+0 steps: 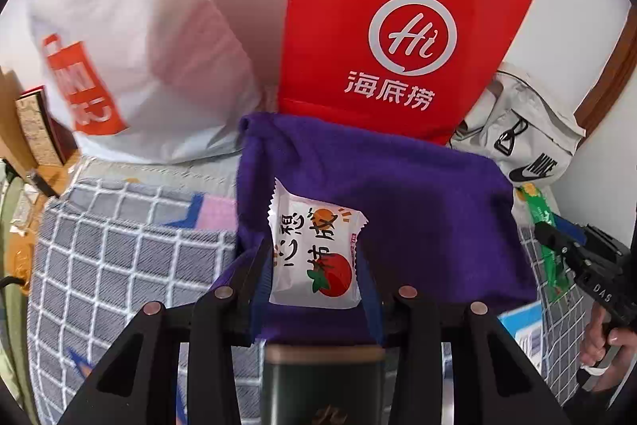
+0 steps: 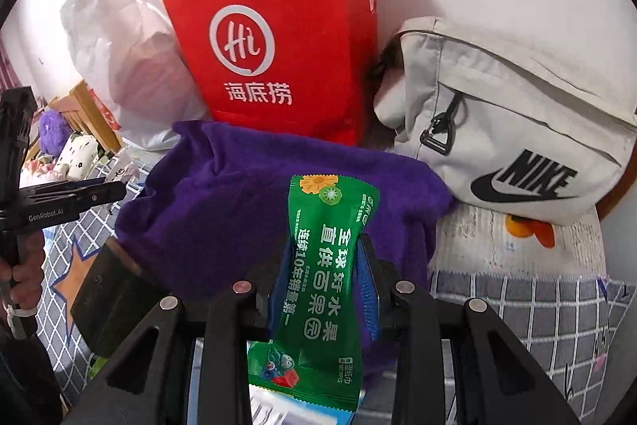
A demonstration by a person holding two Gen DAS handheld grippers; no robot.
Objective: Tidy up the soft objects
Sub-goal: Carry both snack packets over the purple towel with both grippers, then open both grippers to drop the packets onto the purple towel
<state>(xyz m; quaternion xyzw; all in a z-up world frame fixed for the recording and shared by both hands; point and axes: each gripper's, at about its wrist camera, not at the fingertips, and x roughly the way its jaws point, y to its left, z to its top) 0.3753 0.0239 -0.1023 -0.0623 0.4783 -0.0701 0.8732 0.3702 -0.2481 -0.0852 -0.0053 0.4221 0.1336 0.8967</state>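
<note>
My left gripper [image 1: 314, 257] is shut on a white snack packet [image 1: 314, 257] printed with a tomato and an orange, held above a purple towel [image 1: 418, 194]. My right gripper [image 2: 322, 261] is shut on a long green wet-wipe packet [image 2: 318, 281], held above the same purple towel [image 2: 215, 202]. The right gripper also shows at the right edge of the left wrist view [image 1: 577, 257] with the green packet [image 1: 545, 226]. The left gripper shows at the left edge of the right wrist view [image 2: 79, 194].
A red paper bag [image 1: 378, 26] [image 2: 278, 46], a white plastic bag [image 1: 131, 46] and a grey Nike bag [image 2: 517, 114] stand against the wall behind the towel. A grey checked bedcover [image 1: 119, 257] lies below. A dark box [image 2: 115, 297] sits under the towel's left edge.
</note>
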